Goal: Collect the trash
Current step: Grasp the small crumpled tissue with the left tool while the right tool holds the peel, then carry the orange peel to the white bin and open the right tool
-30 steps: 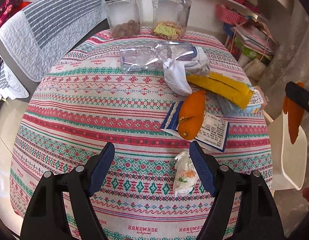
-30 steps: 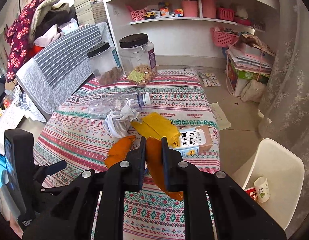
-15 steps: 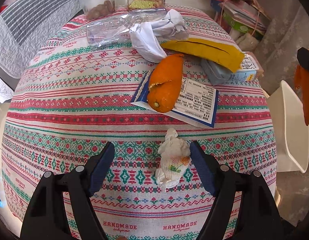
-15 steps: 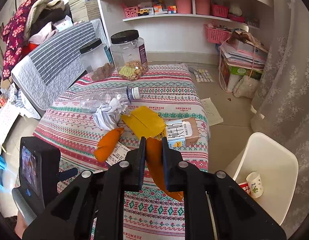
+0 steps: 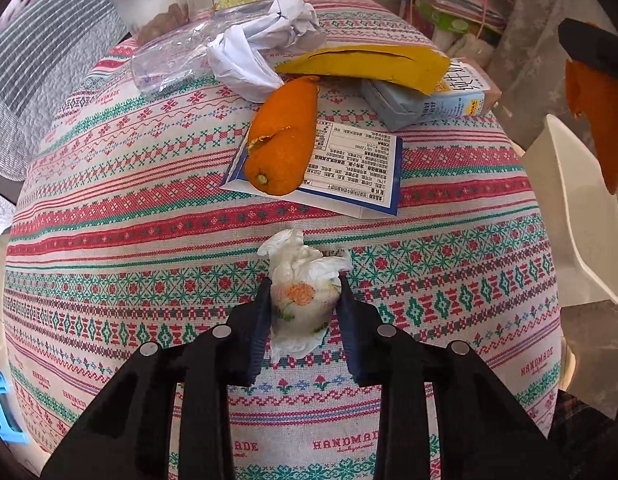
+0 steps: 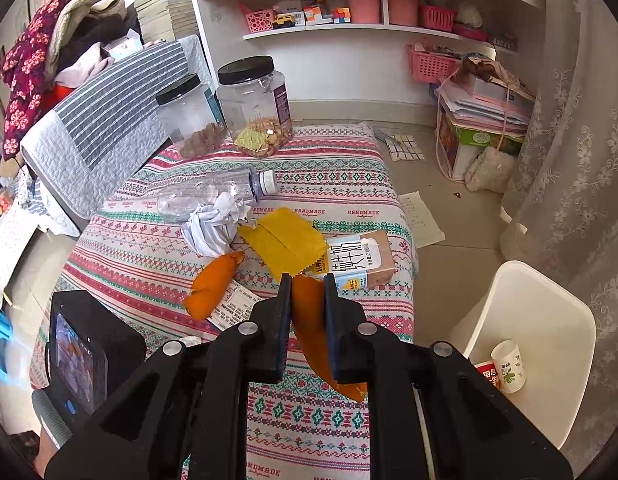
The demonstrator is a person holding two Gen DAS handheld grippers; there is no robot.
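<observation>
My left gripper (image 5: pixel 303 300) is shut on a crumpled white tissue (image 5: pixel 303 280) with an orange print, low on the patterned tablecloth (image 5: pixel 109 220). My right gripper (image 6: pixel 307 292) is shut on a strip of orange peel (image 6: pixel 309 316) and holds it above the table's right edge; the peel also shows at the right of the left wrist view (image 5: pixel 601 120). A white trash bin (image 6: pixel 537 320) stands on the floor right of the table, with a paper cup (image 6: pixel 509 366) inside. More trash lies on the table: orange peel (image 5: pixel 285 140), a printed leaflet (image 5: pixel 349 168), a milk carton (image 5: pixel 429 96), a yellow wrapper (image 5: pixel 369 64), crumpled paper (image 5: pixel 261 44) and a plastic bottle (image 5: pixel 169 60).
Two black-lidded jars (image 6: pixel 253 104) stand at the table's far end. A striped quilt over furniture (image 6: pixel 109 100) is left of the table. Shelves (image 6: pixel 349 20), stacked boxes (image 6: pixel 485 120) and a curtain (image 6: pixel 581 160) are at the back and right.
My left gripper moved forward and down over the tissue and closed on it. My right gripper stayed shut on the peel with little movement.
</observation>
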